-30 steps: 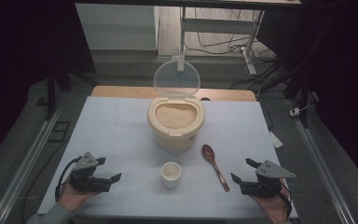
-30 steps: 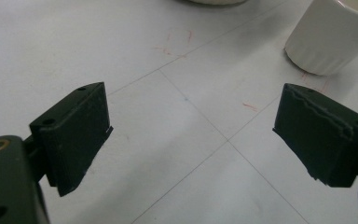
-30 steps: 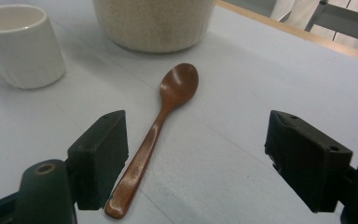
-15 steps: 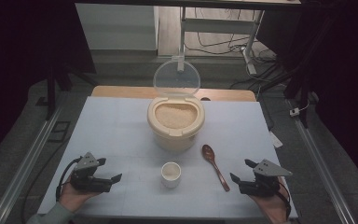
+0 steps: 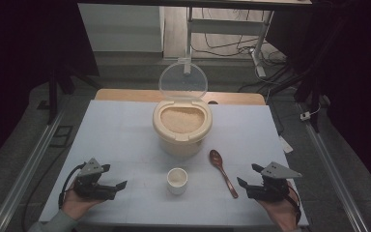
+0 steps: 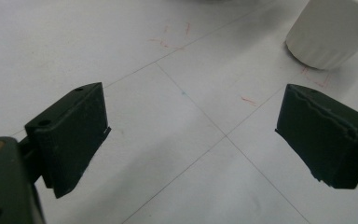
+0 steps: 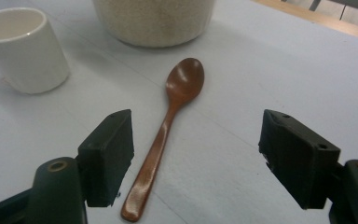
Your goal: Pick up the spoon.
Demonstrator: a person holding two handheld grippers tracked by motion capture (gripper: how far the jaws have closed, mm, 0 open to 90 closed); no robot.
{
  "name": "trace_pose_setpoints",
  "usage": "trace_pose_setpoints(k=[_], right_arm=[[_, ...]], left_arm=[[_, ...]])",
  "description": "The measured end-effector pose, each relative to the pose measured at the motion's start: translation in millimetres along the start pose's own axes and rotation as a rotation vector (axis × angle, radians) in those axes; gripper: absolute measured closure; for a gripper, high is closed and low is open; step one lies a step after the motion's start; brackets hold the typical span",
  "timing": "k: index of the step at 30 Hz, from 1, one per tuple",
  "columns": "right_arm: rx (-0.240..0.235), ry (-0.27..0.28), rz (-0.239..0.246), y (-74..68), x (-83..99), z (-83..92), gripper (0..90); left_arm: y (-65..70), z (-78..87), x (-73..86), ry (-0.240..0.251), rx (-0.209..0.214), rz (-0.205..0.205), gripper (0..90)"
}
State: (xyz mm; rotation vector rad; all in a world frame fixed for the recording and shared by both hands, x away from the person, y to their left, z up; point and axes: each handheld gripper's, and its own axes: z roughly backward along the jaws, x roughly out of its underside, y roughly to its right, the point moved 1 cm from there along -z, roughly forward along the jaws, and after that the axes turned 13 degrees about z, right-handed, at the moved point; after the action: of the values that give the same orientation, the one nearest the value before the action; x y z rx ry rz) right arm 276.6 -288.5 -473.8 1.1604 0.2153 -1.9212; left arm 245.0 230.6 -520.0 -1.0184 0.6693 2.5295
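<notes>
While both hands rest low at the near edge of the pale blue table mat [image 5: 121,130], the scene reads as follows.

Left gripper [image 5: 113,185]: held in the person's left hand at the near left of the mat, jaws spread wide with nothing between them, pointing toward the cup.

Right gripper [image 5: 249,179]: held in the right hand at the near right, jaws also wide apart and empty, aimed at the spoon's handle.

Spoon: a brown wooden spoon [image 7: 165,126] lies flat on the mat, bowl toward the container, handle end near the right gripper's jaws but apart from them.

Cup: a small white ceramic cup [image 5: 177,180] stands upright between the two grippers, just left of the spoon.

Container: a cream round plastic container [image 5: 182,140] filled with pale grain sits behind the cup, its clear round lid [image 5: 183,80] tipped up at the back.
</notes>
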Motion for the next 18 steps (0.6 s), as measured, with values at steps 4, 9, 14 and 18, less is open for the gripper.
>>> trace_pose_setpoints(k=[4, 9, 14, 18], right_arm=[[-0.009, -0.039, 0.005, -2.4, -10.8, -0.6, 27.6], [-0.021, -0.109, 0.006, -3.3, -27.3, -5.8, 28.7], [-0.033, -0.185, -0.009, -1.2, -41.5, -12.8, 29.0], [-0.046, -0.249, -0.020, -1.0, -52.8, -21.1, 29.8]], left_arm=[[0.6, 0.4, 0.1, 0.002, -0.001, -0.001, 8.7], [1.2, -1.1, 0.7, -0.007, 0.000, -0.003, 8.7], [1.3, -1.3, 0.8, -0.010, 0.002, -0.003, 8.7], [1.3, -1.9, 1.1, -0.015, 0.004, -0.004, 8.7]])
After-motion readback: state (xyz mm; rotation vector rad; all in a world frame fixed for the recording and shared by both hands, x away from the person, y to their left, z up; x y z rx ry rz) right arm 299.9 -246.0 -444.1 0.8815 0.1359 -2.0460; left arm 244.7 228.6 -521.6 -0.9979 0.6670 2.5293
